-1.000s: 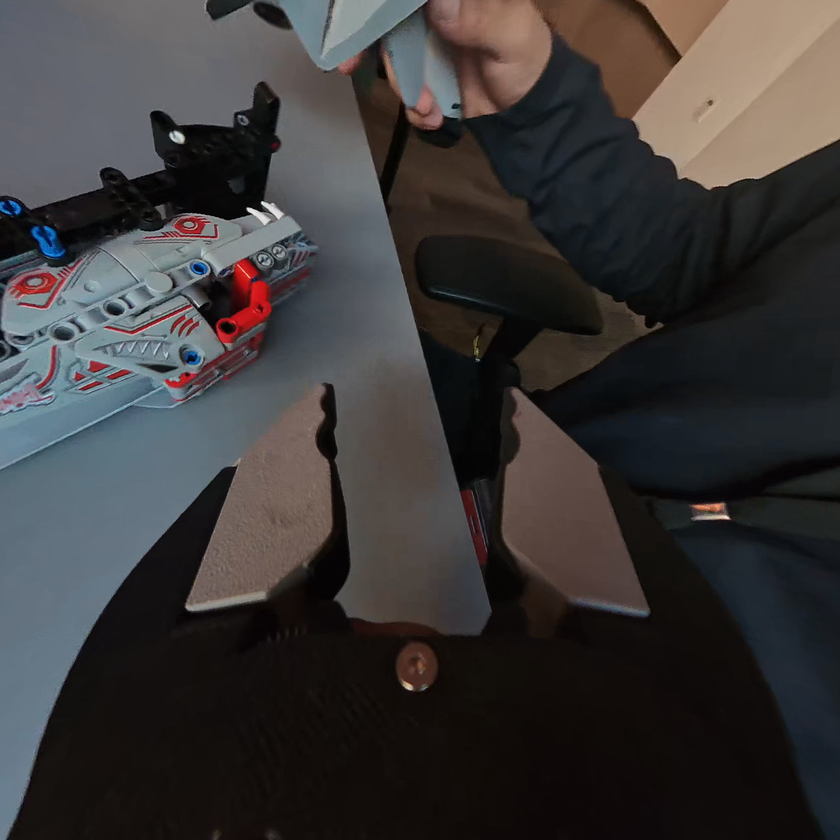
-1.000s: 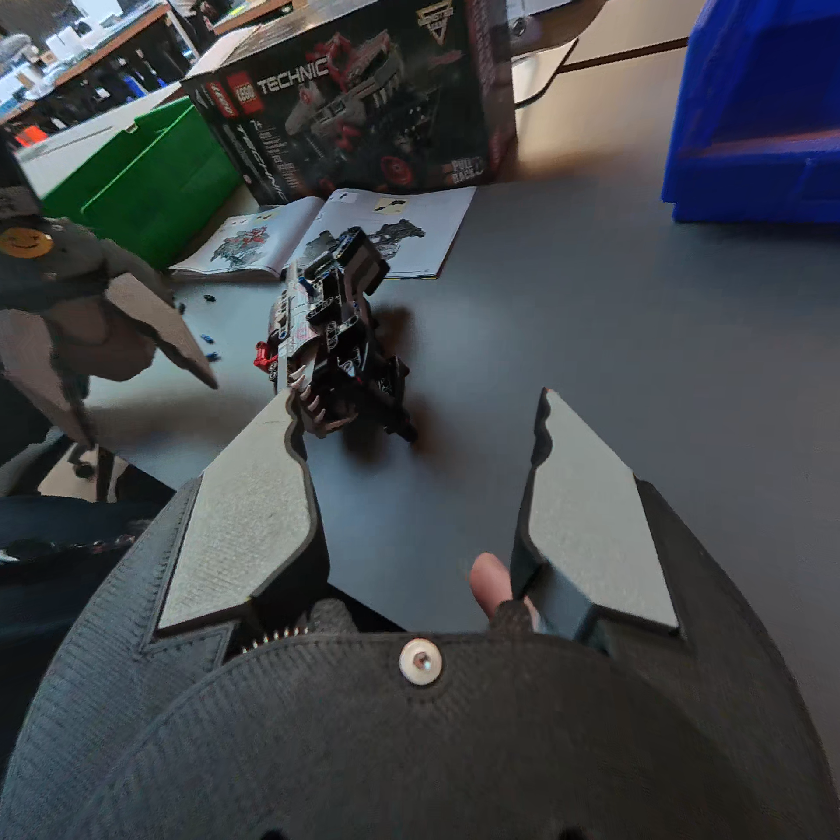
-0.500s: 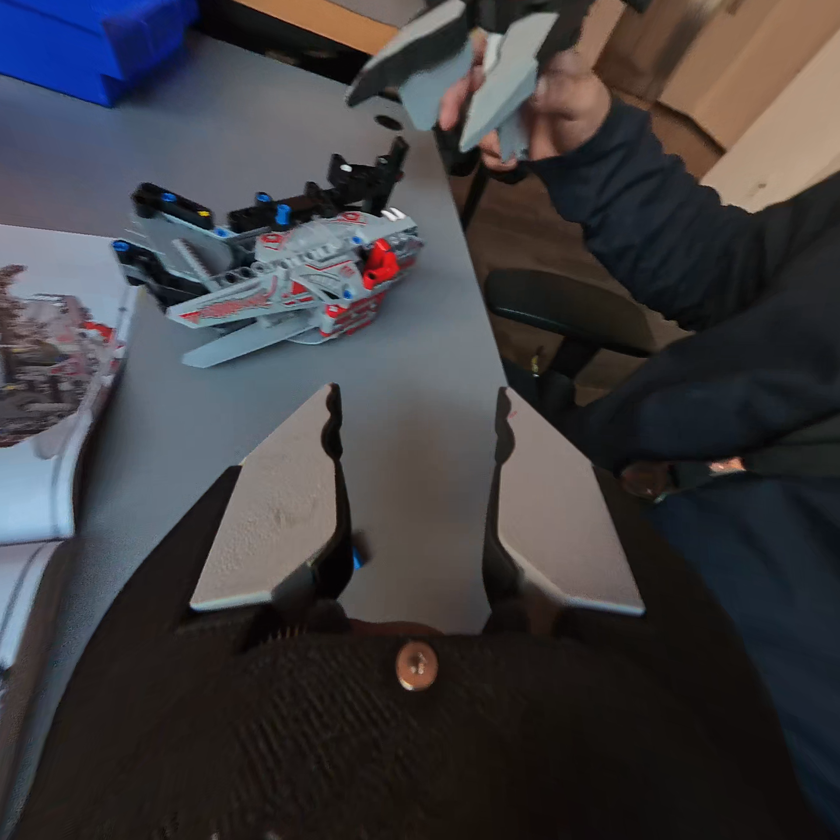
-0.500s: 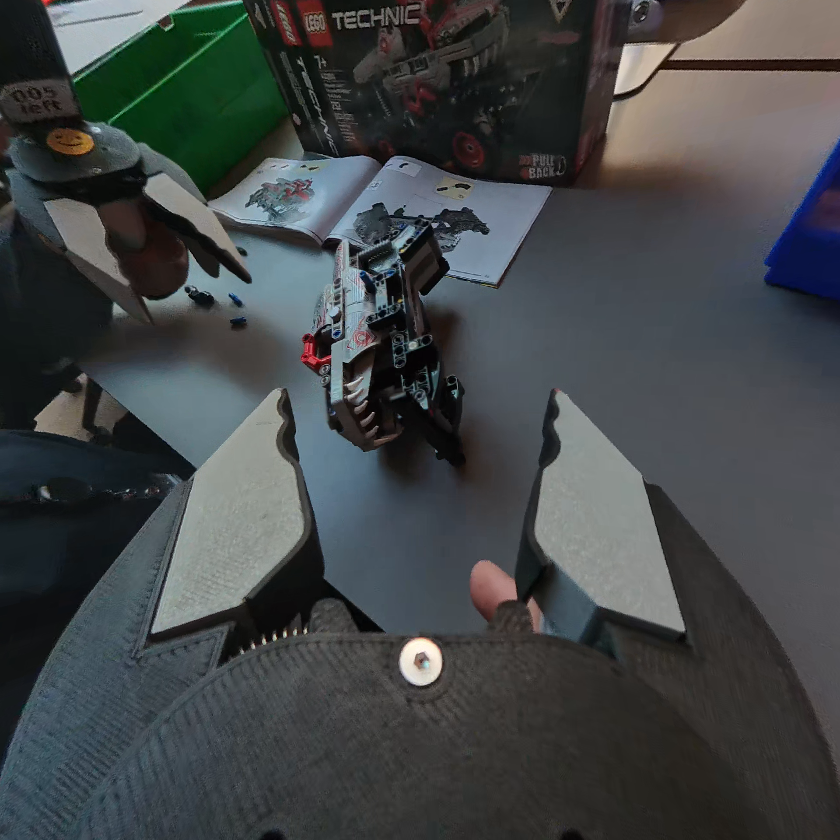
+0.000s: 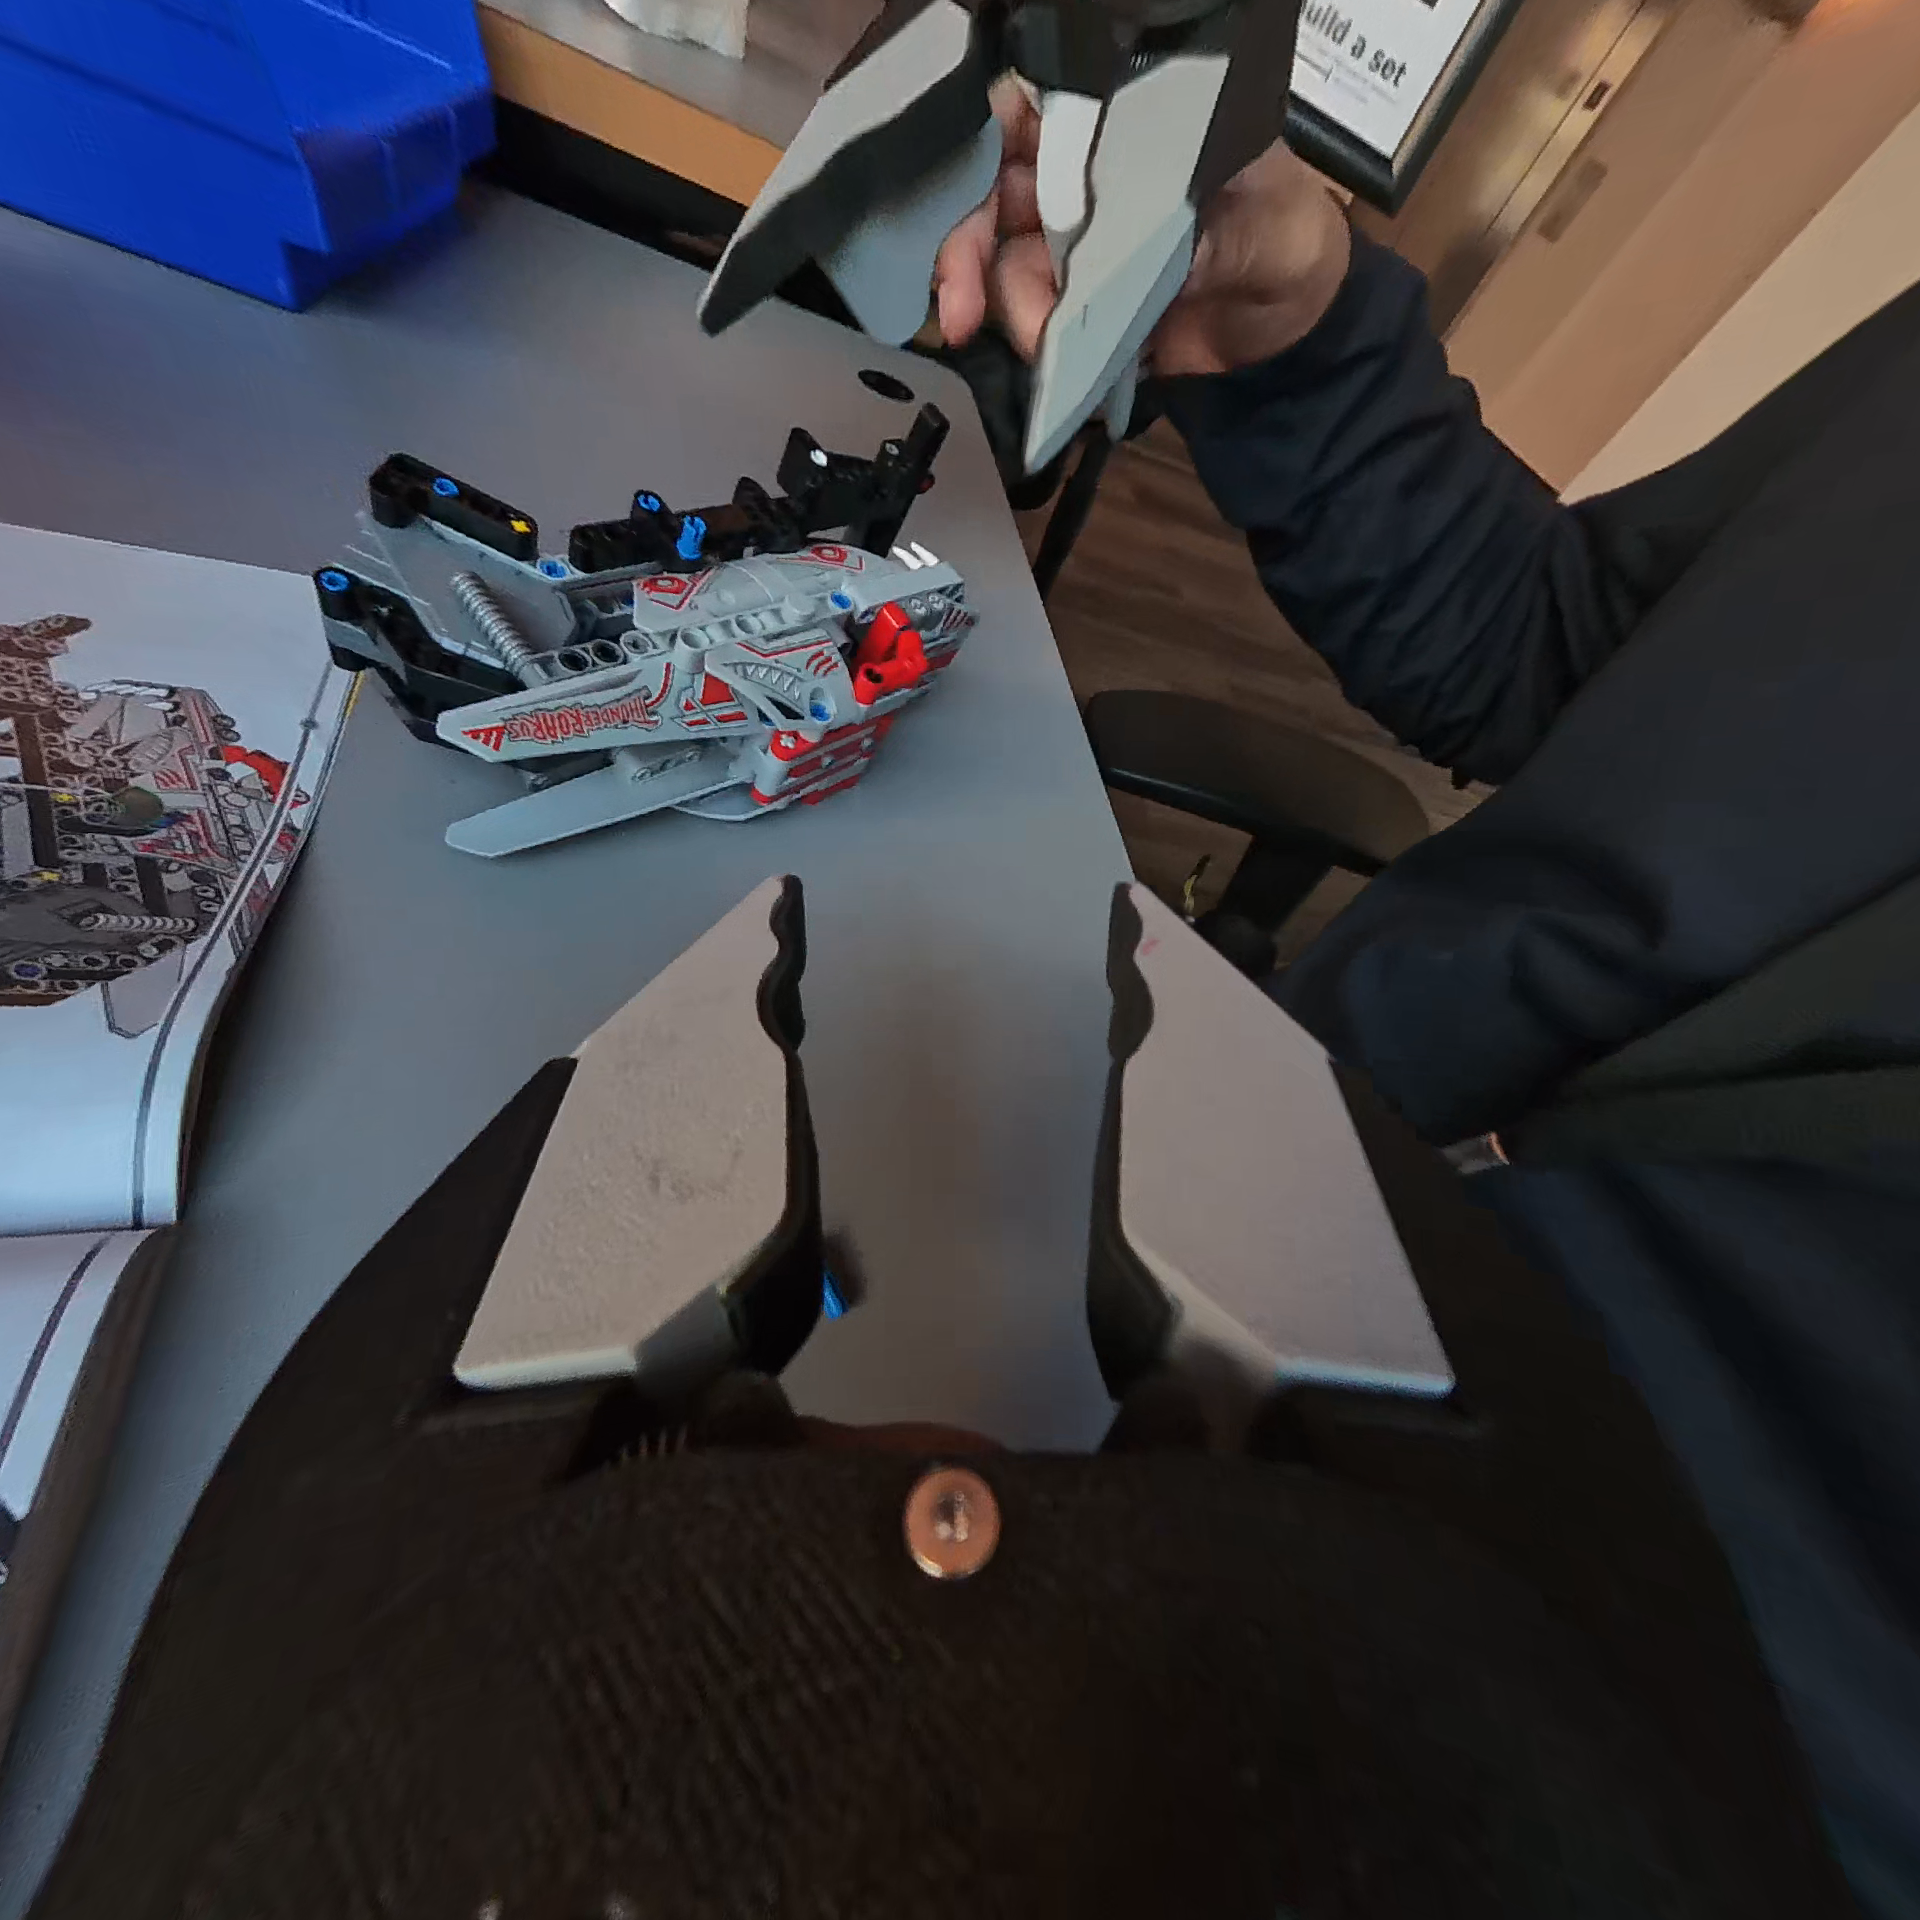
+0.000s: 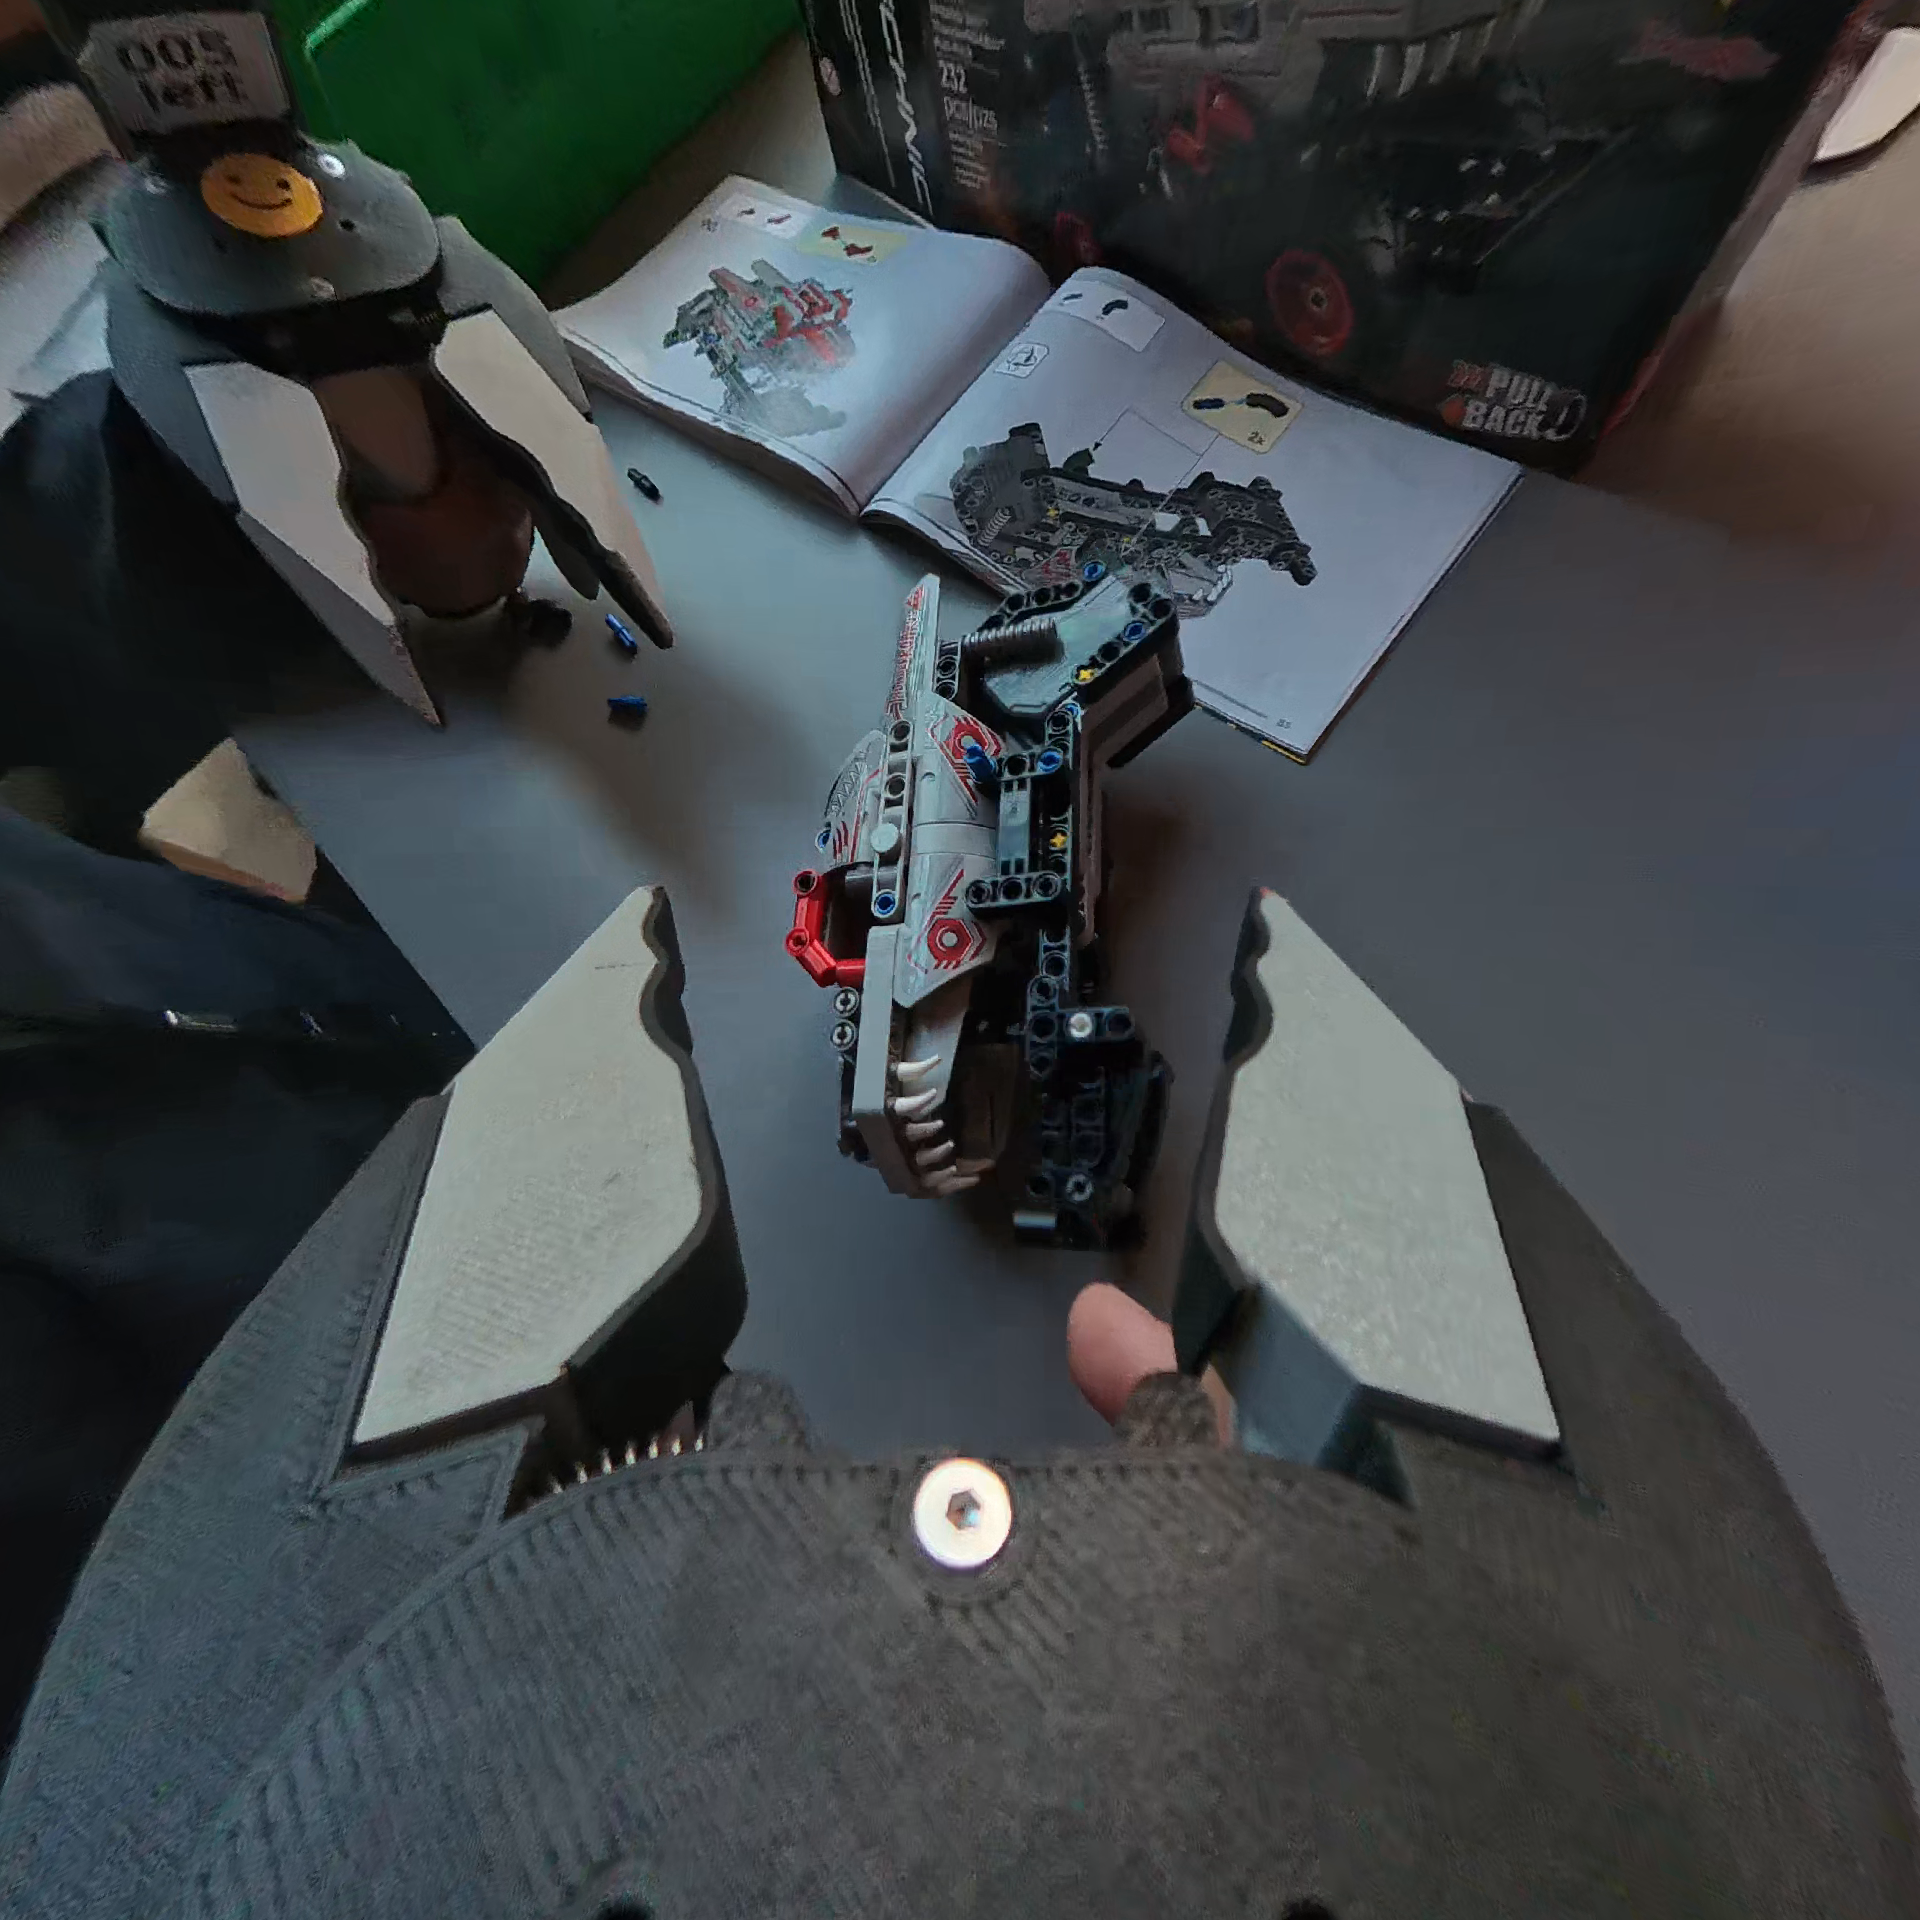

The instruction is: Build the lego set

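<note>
- Grey tabletop (image 6: 1558, 935) is filling both my views, with a green bin (image 6: 540, 114) and the set's dark box (image 6: 1351, 156) standing at the far side from my right gripper, and a blue bin (image 5: 208, 135) showing far ahead-left of my left one.
- I'm hovering the right gripper (image 6: 961, 914) just above the half-built model (image 6: 987, 935), fingers spread wide with nothing between them; the model is sitting ahead of the tips, in line with the gap.
- I'm holding the left gripper (image 5: 951, 914) off to the side, fingers moderately apart and gripping nothing; from there the model (image 5: 665, 665) is lying ahead and to the left, well clear of the tips.
- I'm reading the build as well along: grey and red toothed head panels, a red hook piece (image 6: 816, 940) and a black beam frame are already joined.
- I'm not seeing any wheels on it, so I'm judging plenty is left.
- I'm spotting small loose pins (image 6: 623, 665) on the table near the left gripper's tips, looking like the next parts to fit.
- I'm keeping the open instruction booklet (image 6: 1039, 416) in sight just beyond the model, touching its far end or nearly so.
</note>
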A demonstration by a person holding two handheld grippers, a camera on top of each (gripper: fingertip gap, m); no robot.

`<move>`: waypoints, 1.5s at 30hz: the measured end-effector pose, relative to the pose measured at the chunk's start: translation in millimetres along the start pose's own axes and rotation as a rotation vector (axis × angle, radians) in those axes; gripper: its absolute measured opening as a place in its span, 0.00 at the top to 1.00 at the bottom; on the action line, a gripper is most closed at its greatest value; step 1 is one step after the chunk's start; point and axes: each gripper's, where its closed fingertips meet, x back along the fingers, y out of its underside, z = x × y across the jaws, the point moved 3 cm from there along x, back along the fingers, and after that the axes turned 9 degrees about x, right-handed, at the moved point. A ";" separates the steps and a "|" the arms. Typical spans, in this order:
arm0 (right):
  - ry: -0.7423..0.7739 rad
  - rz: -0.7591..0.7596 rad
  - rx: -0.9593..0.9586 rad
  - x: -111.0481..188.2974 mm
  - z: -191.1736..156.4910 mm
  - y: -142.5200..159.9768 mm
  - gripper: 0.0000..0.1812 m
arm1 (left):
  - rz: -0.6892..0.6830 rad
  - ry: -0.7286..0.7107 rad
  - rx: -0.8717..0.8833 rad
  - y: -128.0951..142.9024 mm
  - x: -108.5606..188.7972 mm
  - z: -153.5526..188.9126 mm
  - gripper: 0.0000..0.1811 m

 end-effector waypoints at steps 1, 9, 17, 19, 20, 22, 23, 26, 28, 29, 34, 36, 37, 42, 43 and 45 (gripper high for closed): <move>0.008 -0.041 0.010 -5.6 -0.2 -1.2 0.44 | 0.012 -0.001 -0.001 -1.7 0.7 0.1 0.69; 0.035 -0.428 0.127 -42.9 -5.8 8.9 0.57 | -0.006 -0.053 -0.025 1.9 0.1 -4.0 0.70; 0.055 -0.520 0.251 -46.3 -12.1 7.5 0.62 | -0.002 -0.069 -0.037 2.0 -0.6 -4.7 0.71; 0.091 -0.524 0.349 -43.8 -14.3 5.8 0.66 | 0.003 -0.073 -0.037 1.3 -0.1 -5.4 0.71; 0.124 -0.530 0.423 -42.0 -15.1 5.4 0.67 | 0.005 -0.074 -0.037 1.0 0.0 -5.8 0.71; 0.152 -0.552 0.578 -39.6 -22.6 9.6 0.90 | 0.005 -0.079 -0.035 1.1 0.1 -7.0 0.71; 0.208 -0.570 0.657 -39.5 -21.0 13.9 0.99 | 0.005 -0.080 -0.034 1.1 0.1 -7.4 0.71; 0.382 -0.594 0.838 -40.6 -11.6 24.1 0.88 | -0.002 -0.081 -0.033 2.2 -0.7 -7.8 0.71; 0.380 -0.572 0.789 -41.8 -15.1 28.3 0.79 | -0.005 -0.080 -0.034 2.6 -1.3 -7.6 0.71; 0.363 -0.541 0.760 -40.6 -18.9 27.4 0.79 | -0.005 -0.080 -0.033 2.7 -1.3 -7.7 0.71; 0.266 -0.283 0.616 -12.0 -37.0 4.0 0.73 | 0.004 -0.066 -0.011 1.3 0.1 -8.5 0.71; 0.247 -0.244 0.540 1.4 -27.4 -2.6 0.63 | 0.005 -0.061 -0.009 1.1 -0.1 -7.7 0.71; 0.234 -0.240 0.516 5.4 -20.5 -4.7 0.58 | 0.003 -0.057 -0.011 1.4 -0.6 -6.8 0.71; 0.157 -0.349 0.501 -10.0 13.9 -10.9 0.45 | -0.016 -0.057 -0.029 4.2 -3.7 -4.7 0.71; 0.116 -0.375 0.499 -18.6 16.0 -11.0 0.45 | -0.017 -0.057 -0.030 4.4 -3.7 -4.7 0.71; 0.050 -0.455 0.501 -35.9 22.2 -7.4 0.46 | -0.012 -0.057 -0.025 3.7 -2.7 -5.4 0.71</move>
